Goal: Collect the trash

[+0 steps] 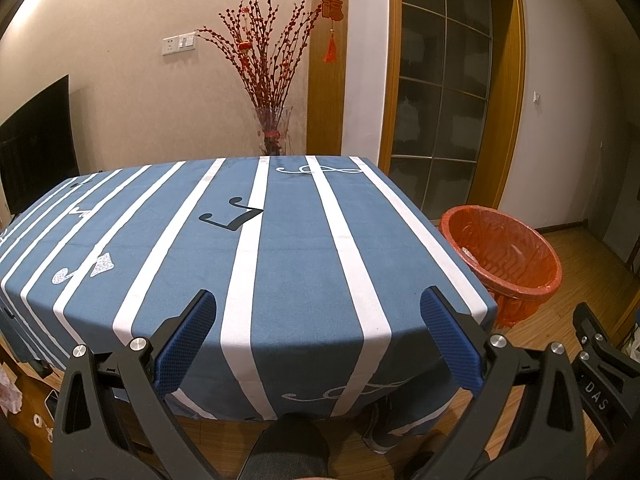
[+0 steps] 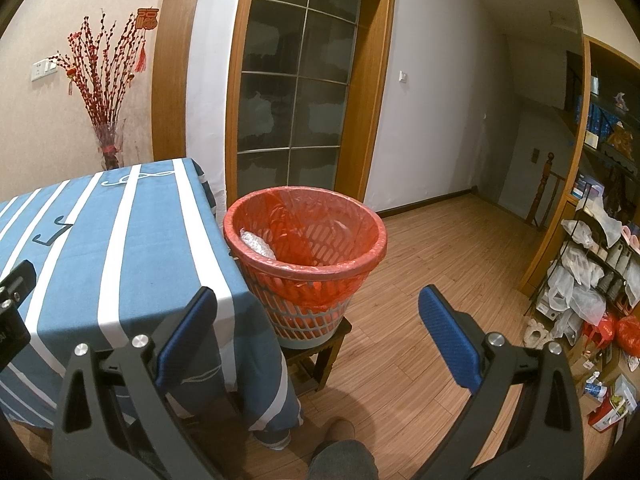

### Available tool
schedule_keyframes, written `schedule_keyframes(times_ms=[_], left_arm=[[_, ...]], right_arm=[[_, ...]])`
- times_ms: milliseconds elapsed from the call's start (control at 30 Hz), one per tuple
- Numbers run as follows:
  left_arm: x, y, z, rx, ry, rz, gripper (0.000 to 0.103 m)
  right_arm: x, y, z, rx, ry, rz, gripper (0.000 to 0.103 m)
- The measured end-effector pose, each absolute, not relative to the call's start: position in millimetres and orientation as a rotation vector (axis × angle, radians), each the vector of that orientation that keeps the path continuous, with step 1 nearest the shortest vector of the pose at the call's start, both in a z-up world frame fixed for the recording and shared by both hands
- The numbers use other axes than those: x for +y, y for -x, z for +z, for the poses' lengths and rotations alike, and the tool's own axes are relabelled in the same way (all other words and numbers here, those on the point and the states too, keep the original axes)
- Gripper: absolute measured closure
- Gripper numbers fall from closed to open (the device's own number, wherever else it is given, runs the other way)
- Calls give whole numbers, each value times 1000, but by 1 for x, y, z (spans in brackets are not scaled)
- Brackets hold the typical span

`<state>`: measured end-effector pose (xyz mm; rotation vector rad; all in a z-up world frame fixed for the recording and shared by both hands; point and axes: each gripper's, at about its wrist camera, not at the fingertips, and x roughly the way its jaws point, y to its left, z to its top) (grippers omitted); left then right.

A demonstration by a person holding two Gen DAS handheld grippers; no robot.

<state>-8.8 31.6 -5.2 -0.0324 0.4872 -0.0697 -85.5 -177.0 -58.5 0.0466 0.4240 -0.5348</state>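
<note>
We hold both tools spread wide and empty: the left tool (image 1: pixel 318 320) over the striped tabletop (image 1: pixel 304 260), the right tool (image 2: pixel 318 320) facing the red-lined bin (image 2: pixel 306 240), where a crumpled silver wad (image 2: pixel 258 245) lies.

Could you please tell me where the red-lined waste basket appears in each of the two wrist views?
Left wrist view: the waste basket sits at the right, just past the table's right edge, beside the striped tablecloth.
Right wrist view: it stands near the centre on a small wooden stool, right of the tablecloth.
Shared landmark: the vase of red branches by the wall.
</note>
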Motion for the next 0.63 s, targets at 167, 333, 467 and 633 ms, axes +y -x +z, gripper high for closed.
schedule_keyframes(times_ms=[167,333,467,633], left_arm=[[31,8,-5,489,31,-69,3],[32,8,-6,494,29,-71,3],[33,6,-5,503,32,-72,3],[35,5,-5,508,32,-75,3]], right_arm=[[-176,85,-59,425,-46,-534,4],[-175,84,-60,426,-45,-534,4],[-173,84,-61,427,-43,-532,4],[-171,85,-64,427,-41,-529,4]])
